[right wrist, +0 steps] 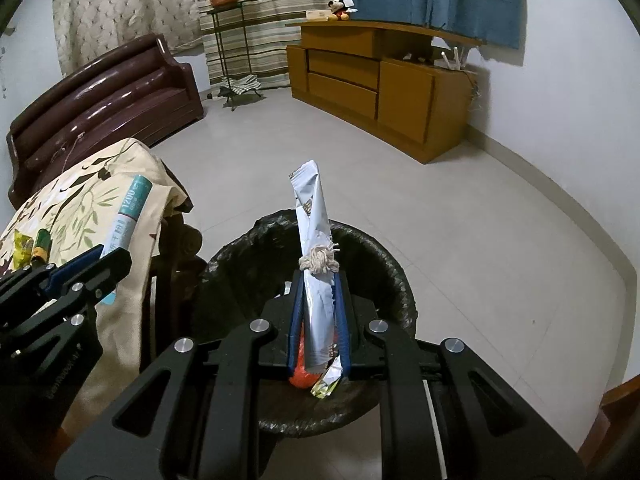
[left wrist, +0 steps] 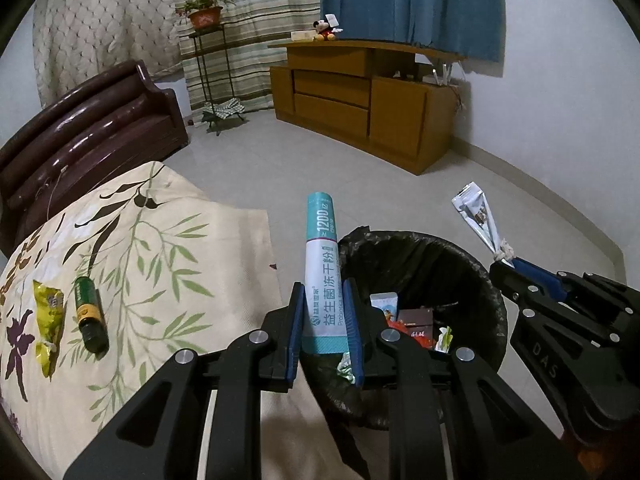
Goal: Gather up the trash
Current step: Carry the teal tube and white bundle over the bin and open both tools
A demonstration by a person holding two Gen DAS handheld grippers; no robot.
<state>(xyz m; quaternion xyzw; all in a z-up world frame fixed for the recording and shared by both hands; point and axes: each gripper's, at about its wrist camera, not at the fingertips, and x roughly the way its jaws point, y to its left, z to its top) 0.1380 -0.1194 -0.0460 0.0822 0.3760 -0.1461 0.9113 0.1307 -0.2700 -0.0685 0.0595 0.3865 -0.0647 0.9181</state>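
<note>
Here the trash in play is two long sachets, one in each claw, both above the black-lined round waste bin. The teal-and-white powder stick pack stands nearly upright between the blue pads of the left gripper, whose jaws are drawn in tight on its lower half; its bottom edge hangs over the near-left rim of the bin. The silver foil sachet, with a knot of off-white string tied round its middle, is pinched in the right gripper, whose jaws are closed down hard on it, directly above the bin's mouth. In the left wrist view that same sachet sticks up from the right gripper's tip at the far right, over the bin's right rim.

Inside the bin lie mixed wrappers: a red-orange piece, a dark brown packet, a crumpled green-white scrap.

To the left, on a cream cloth printed with green and brown leaves, more trash waits: a crumpled yellow snack wrapper and, just beside it, a small dark green bottle with a yellow label band, lying on its side.

Farther off are a dark maroon leather sofa, a wooden cabinet and a potted plant on a metal stand.
</note>
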